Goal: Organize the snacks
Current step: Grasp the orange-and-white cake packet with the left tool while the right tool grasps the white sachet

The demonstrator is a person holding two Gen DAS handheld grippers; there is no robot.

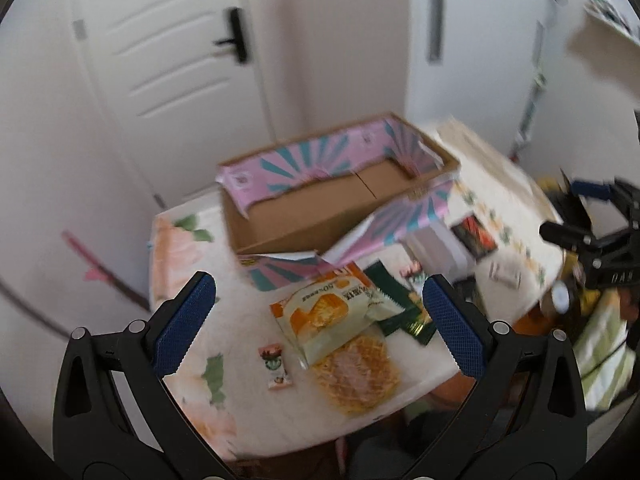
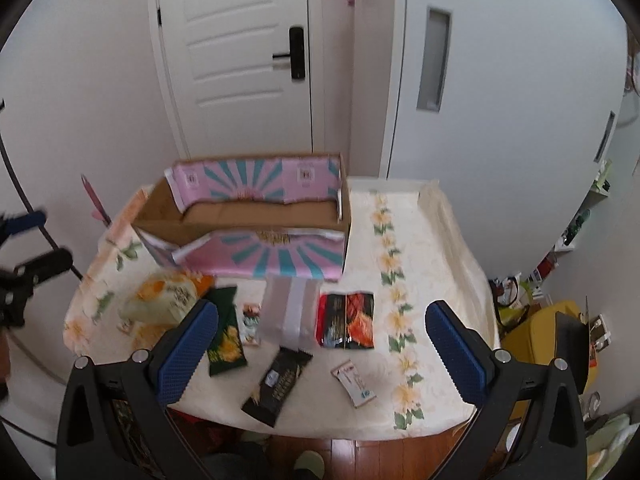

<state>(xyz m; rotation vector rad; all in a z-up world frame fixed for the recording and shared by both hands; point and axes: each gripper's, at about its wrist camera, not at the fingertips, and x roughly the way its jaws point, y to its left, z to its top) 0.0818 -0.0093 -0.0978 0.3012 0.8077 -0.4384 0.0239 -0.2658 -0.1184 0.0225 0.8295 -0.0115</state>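
Observation:
An open cardboard box (image 2: pixel 256 216) with pink and teal flaps stands at the back of the table; it also shows in the left wrist view (image 1: pixel 320 208). Snack packets lie in front of it: an orange-and-white bag (image 1: pixel 332 316), a round yellow waffle pack (image 1: pixel 356 376), a dark green packet (image 2: pixel 226 332), a silver pouch (image 2: pixel 288 308), a red-and-black packet (image 2: pixel 347 320), a black bar (image 2: pixel 278 386) and a small white sachet (image 2: pixel 356 384). My left gripper (image 1: pixel 320 324) is open above the orange bag. My right gripper (image 2: pixel 320 352) is open above the front packets. Both are empty.
The table has a floral cloth (image 2: pixel 400 280) and stands against a white door (image 2: pixel 240 60) and wall. A yellow container (image 2: pixel 548 336) and clutter sit on the floor at the right. The right gripper shows in the left wrist view (image 1: pixel 592 232).

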